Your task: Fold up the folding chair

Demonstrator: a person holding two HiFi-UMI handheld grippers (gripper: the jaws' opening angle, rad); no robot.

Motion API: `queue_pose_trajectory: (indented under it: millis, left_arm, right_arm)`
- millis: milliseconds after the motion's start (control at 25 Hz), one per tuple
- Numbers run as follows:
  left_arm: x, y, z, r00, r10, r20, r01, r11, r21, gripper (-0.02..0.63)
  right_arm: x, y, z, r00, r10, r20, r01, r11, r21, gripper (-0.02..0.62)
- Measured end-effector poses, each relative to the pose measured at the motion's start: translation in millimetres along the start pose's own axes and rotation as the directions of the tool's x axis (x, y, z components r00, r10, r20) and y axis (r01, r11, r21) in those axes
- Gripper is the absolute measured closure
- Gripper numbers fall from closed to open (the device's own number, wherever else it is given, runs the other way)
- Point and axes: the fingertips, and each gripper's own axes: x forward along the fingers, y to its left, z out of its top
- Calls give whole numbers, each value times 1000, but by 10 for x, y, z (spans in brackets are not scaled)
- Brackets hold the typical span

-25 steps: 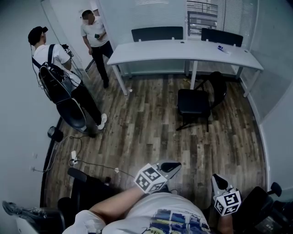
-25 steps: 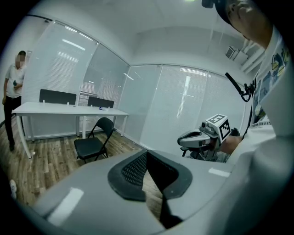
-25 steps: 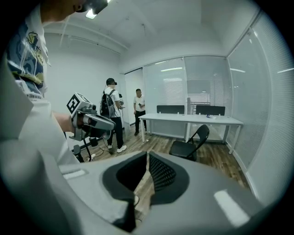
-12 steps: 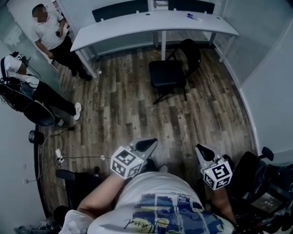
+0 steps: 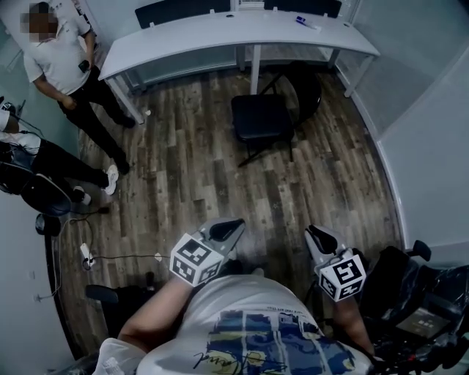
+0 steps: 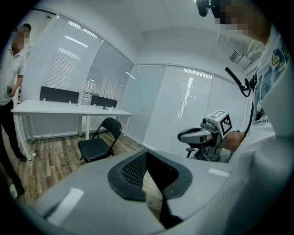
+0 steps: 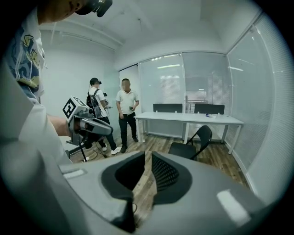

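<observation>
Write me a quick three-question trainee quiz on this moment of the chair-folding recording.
1. True or false: the folding chair is already folded flat.
2. Where does the chair stand? A) by the white table B) at the wearer's feet C) against the glass wall
3. How many bystanders are in the room?
Key: 1 false, it stands open; 2 A; 3 two.

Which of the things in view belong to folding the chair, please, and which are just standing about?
For the job: black folding chair, standing open; left gripper, shut; right gripper, empty, its jaws have just been opening.
Standing about: white table; marker on it; standing bystander; second bystander at the left; power strip on the floor.
</observation>
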Motion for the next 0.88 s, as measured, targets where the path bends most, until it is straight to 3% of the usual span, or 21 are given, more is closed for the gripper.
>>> queue_pose_trajectory:
  millis: [560,880]
  left_arm:
    - [-106,854,117,1000,5,-6,-5,1000,11,603]
    - [134,943,117,1000,-3,-15,3,1000,-8,603]
  right_arm:
    - [707,26,458,999,-30,-18,29,999,-15,554]
    - [785,-240,430,998,-49,-35,50,999,5,548]
